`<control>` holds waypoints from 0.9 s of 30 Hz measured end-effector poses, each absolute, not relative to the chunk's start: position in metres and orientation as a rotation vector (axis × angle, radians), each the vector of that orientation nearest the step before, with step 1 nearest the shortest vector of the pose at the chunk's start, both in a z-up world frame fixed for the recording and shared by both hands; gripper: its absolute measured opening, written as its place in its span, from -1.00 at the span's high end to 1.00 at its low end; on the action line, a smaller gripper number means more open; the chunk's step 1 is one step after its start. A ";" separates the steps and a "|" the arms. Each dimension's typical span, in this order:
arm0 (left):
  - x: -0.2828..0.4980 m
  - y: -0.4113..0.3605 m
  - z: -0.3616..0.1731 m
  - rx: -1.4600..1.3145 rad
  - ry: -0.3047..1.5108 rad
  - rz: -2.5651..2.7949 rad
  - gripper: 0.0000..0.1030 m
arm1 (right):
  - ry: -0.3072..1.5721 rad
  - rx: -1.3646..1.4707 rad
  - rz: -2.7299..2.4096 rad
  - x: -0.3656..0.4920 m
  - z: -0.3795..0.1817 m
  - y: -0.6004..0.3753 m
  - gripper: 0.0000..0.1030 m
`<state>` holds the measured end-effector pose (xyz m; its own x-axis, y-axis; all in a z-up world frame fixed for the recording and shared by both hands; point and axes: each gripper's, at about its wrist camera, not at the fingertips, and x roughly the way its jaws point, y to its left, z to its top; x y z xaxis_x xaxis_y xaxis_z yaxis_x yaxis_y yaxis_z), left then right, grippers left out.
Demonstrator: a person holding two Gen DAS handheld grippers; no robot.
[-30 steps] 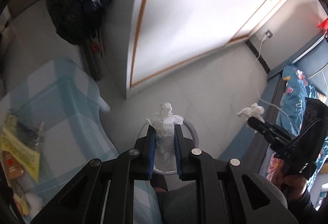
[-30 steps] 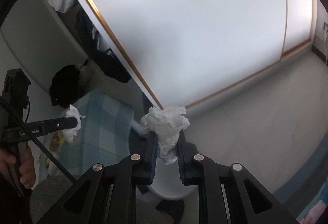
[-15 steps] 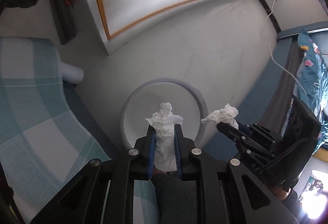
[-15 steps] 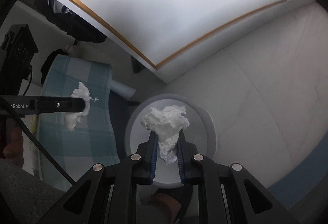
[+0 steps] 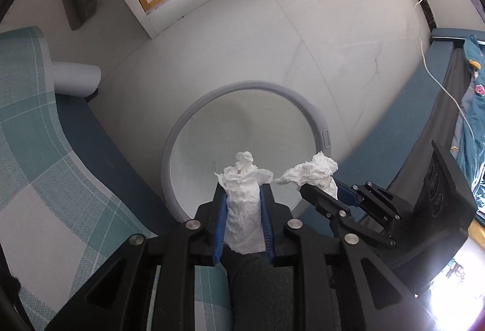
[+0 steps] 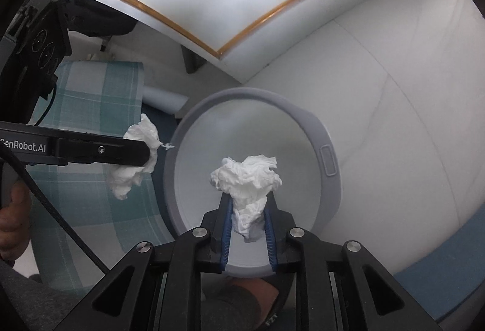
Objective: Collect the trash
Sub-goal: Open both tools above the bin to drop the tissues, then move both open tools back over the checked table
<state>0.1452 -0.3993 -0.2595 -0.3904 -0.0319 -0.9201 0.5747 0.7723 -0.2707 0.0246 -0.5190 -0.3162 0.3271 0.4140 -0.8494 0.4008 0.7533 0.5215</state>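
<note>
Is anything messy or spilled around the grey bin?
Nothing stands out. The round grey bin stands upright and looks empty, the floor around it is clean, and each crumpled white tissue sits between gripper fingers, above or beside the bin.

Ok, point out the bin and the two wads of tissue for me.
bin [image 5: 322, 131], left wrist view, on its grey rim.
left tissue wad [image 5: 244, 197], left wrist view, on its crumpled middle between the pads.
right tissue wad [image 6: 247, 179], right wrist view, on its bunched top.

hidden and cut-off parts

the round grey plastic bin [image 6: 329, 149] has its near rim behind the black gripper frame; the teal checked cloth [image 5: 36, 131] runs off the left edge; the person's hand [image 6: 13, 219] is cropped.
</note>
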 end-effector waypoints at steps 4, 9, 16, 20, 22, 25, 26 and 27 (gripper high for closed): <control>0.152 -0.406 -0.270 0.382 1.890 -0.676 0.17 | 1.284 0.788 -0.001 0.024 -0.325 -0.520 0.24; 0.150 -0.405 -0.271 0.354 1.888 -0.693 0.15 | 1.290 0.798 0.001 0.016 -0.325 -0.526 0.20; 0.146 -0.402 -0.253 0.369 1.819 -0.715 0.14 | 1.266 0.796 -0.037 0.006 -0.312 -0.539 0.08; 0.142 -0.397 -0.233 0.373 1.731 -0.730 0.14 | 1.221 0.792 -0.068 0.001 -0.294 -0.548 -0.02; 0.140 -0.394 -0.219 0.370 1.690 -0.741 0.13 | 1.191 0.787 -0.082 -0.001 -0.282 -0.553 -0.07; 0.136 -0.389 -0.196 0.363 1.618 -0.749 0.04 | 1.143 0.778 -0.098 -0.006 -0.261 -0.561 -0.11; 0.134 -0.385 -0.188 0.361 1.590 -0.743 0.02 | 1.124 0.773 -0.104 -0.008 -0.253 -0.563 -0.12; 0.133 -0.381 -0.177 0.357 1.553 -0.740 0.00 | 1.108 0.768 -0.111 -0.010 -0.245 -0.565 -0.13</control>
<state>0.1327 -0.3812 -0.1772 -0.1363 -0.2010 -0.9701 0.6263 0.7412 -0.2416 -0.0096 -0.5645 -0.2449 0.4689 0.2844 -0.8362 0.4444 0.7422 0.5016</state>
